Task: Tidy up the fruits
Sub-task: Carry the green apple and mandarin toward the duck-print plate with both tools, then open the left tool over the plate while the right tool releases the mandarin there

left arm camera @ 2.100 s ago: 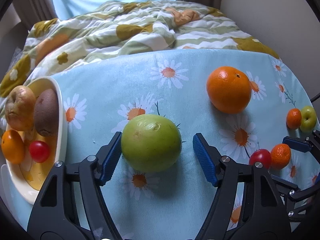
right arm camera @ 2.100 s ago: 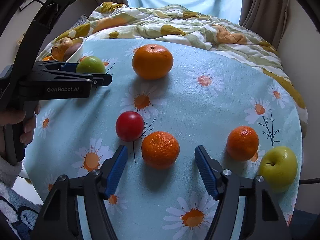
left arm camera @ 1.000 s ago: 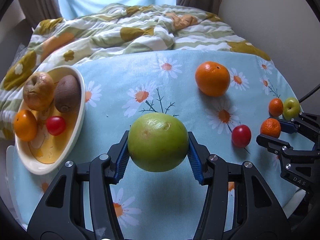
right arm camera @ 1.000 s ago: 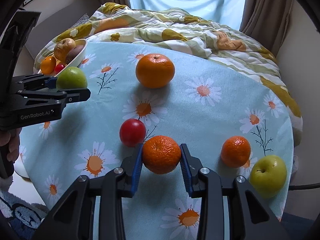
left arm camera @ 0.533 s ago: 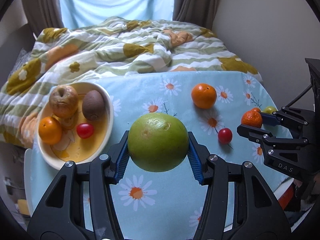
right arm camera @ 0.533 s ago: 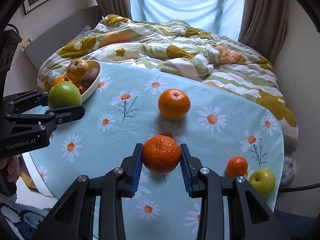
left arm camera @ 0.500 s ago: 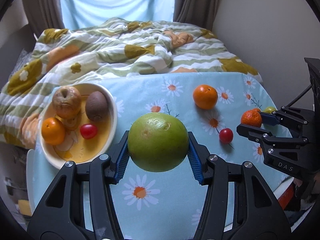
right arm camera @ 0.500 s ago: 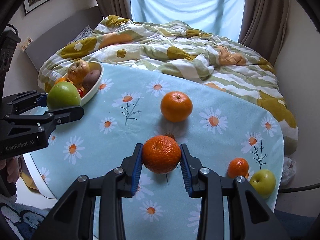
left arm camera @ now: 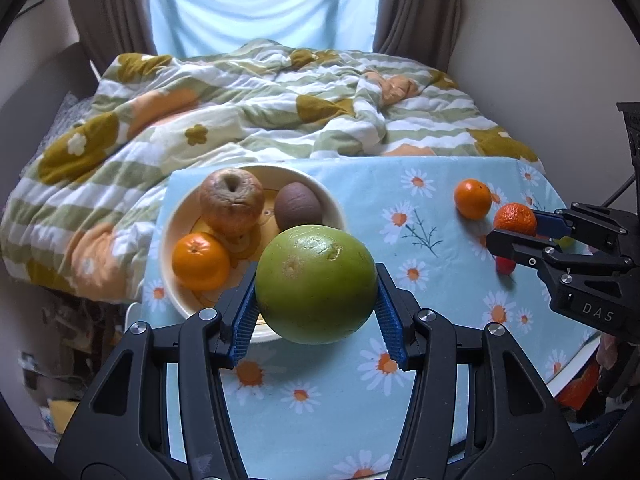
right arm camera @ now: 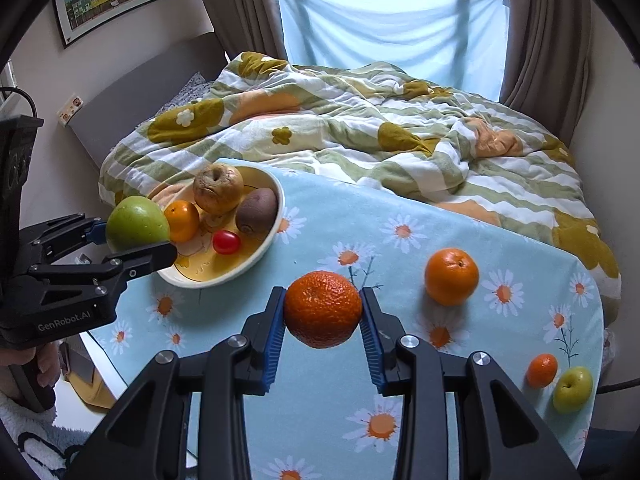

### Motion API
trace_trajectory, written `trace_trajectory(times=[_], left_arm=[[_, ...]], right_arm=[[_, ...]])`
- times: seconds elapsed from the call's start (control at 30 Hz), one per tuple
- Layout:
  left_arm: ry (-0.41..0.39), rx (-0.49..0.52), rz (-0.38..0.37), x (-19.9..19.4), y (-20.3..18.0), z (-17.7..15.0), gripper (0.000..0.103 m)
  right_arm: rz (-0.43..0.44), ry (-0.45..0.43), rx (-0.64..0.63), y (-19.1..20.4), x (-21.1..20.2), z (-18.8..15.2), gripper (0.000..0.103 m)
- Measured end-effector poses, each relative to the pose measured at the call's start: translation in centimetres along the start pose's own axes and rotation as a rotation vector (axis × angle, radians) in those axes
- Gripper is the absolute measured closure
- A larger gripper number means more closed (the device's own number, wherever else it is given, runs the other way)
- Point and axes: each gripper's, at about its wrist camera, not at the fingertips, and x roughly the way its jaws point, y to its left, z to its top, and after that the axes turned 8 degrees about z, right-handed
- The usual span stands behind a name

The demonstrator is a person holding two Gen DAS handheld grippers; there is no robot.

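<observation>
A rumpled flowered quilt (right arm camera: pixel 360 136) covers the bed behind my counter (right arm camera: pixel 400 208), which wears a blue daisy cloth. My left tongs (left arm camera: pixel 316 304) clench the big green fruit (left arm camera: pixel 316 284) in the air at the near rim of the cream bowl (right arm camera: pixel 276 200), which holds a wrinkled apple (right arm camera: pixel 218 188), a kiwi (right arm camera: pixel 256 210), a small orange (right arm camera: pixel 182 220) and a cherry tomato (right arm camera: pixel 226 242). My right tongs (right arm camera: pixel 322 320) grip a mandarin (right arm camera: pixel 322 309) above the cloth, an orange (right arm camera: pixel 451 277) lying just to its right.
</observation>
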Motion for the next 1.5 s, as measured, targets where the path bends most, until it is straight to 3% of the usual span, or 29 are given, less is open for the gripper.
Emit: trace_trajectory(times=[0.33,0.77,1.0,1.03,1.1,1.13,1.17,1.5], left_arm=[[0.036,0.064,-0.011,3.7,3.9,-0.3,0.044],[0.092,0.208,-0.104,8.6,3.9,-1.3,0.044],[0.111,0.229,-0.132,9.4,3.6,-2.0,0.044],[0.112,0.233,-0.126,9.4,3.6,-2.0,0.041],[0.099,0.237,-0.117,9.1,3.5,-2.0,0.023],[0.093,0.231,-0.129,8.8,3.5,-2.0,0.006],[0.080,0.222,-0.124,8.4,3.5,-2.0,0.000],[0.076,0.163,-0.101,5.9,4.5,-2.1,0.000]], right_arm=[[-0.016,0.008,0.023,3.6,3.4,0.9,0.070],[-0.095,-0.006,0.169,4.5,5.7,0.5,0.070],[-0.114,-0.004,0.195,4.6,5.9,0.2,0.070],[-0.112,-0.003,0.194,4.6,6.0,0.1,0.070],[-0.109,0.004,0.194,4.5,6.0,0.0,0.070],[-0.108,0.005,0.196,4.4,6.0,0.0,0.070],[-0.109,0.004,0.198,4.4,6.0,0.0,0.070],[-0.091,-0.001,0.175,3.6,5.4,1.1,0.070]])
